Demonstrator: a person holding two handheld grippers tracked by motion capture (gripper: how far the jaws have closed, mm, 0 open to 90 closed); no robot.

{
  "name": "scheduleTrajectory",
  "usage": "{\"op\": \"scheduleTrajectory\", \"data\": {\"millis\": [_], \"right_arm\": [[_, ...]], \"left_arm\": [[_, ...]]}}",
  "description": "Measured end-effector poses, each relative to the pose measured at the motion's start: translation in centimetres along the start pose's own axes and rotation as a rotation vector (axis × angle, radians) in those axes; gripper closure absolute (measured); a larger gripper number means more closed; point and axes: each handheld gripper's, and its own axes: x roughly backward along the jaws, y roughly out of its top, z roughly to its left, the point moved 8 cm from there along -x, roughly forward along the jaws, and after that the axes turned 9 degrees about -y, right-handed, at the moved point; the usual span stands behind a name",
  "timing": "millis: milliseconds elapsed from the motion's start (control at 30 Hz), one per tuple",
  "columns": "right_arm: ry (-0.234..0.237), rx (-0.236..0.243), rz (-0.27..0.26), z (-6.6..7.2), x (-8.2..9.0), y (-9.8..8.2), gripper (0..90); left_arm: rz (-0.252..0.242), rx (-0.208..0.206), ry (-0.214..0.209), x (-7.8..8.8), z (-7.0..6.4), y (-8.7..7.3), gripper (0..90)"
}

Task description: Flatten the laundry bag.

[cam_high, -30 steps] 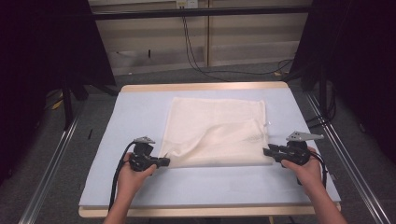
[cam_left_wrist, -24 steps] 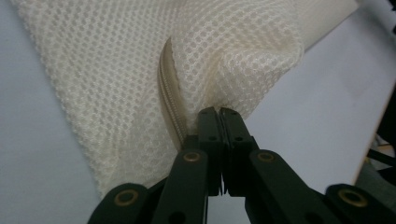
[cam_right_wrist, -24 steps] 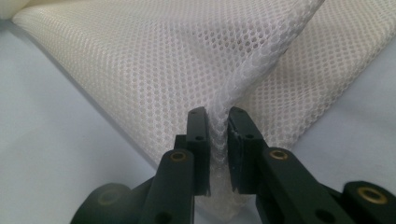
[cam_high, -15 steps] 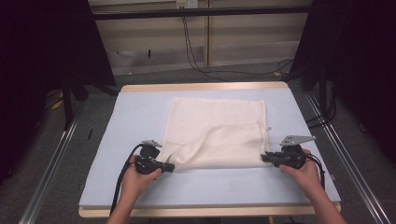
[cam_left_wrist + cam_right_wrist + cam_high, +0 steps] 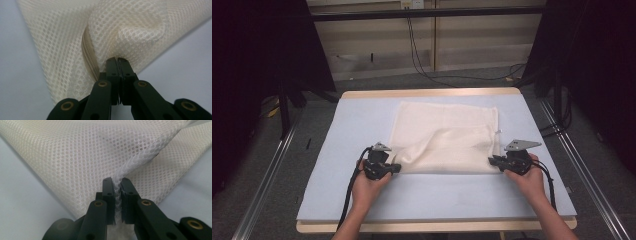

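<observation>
Mesh bag [image 5: 447, 137]: cream, flat on blue table cover [image 5: 342, 130].
Left gripper [image 5: 398, 168]: clamped tight on bag's near-left corner, beside zipper [image 5: 88, 58].
Right gripper [image 5: 493, 161]: jaws just closing, pinching near-right corner.

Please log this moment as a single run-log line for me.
left gripper: shut on mesh laundry bag near corner by zipper | right gripper: just closing, pinching opposite near corner | bag on table

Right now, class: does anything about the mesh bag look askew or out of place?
Yes. The mesh bag is not flat: a rumpled fold rises near its front left corner, where the left gripper pinches it beside the zip.
</observation>
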Motion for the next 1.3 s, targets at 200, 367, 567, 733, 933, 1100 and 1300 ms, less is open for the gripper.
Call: {"op": "scheduleTrajectory", "data": {"millis": [200,367,567,733,933,1100,1300], "right_arm": [[-0.041,-0.027,-0.039,-1.0,-0.8,0.7,83.4],[-0.024,-0.012,-0.041,-1.0,-0.2,0.6,83.3],[-0.02,0.001,-0.046,-0.7,0.1,0.2,82.9],[-0.01,-0.012,-0.045,-0.7,0.4,0.0,80.9],[0.012,-0.029,-0.052,-0.5,0.8,-0.1,79.5],[0.046,-0.048,-0.058,-0.2,1.7,-0.5,80.9],[0.103,-0.077,-0.063,0.3,3.0,-1.5,80.9]], "left_arm": [[-0.045,0.03,-0.025,0.0,1.3,1.0,88.5],[-0.051,0.039,-0.099,1.6,0.8,0.4,88.5],[-0.07,0.081,-0.151,3.4,0.4,-0.3,88.6],[-0.062,0.091,-0.174,4.4,0.4,-1.1,88.6],[-0.047,0.106,-0.198,4.8,0.0,-2.2,88.6],[-0.041,0.119,-0.199,4.8,0.0,-2.6,88.5],[-0.035,0.122,-0.208,5.2,-0.1,-3.0,88.4]]}}
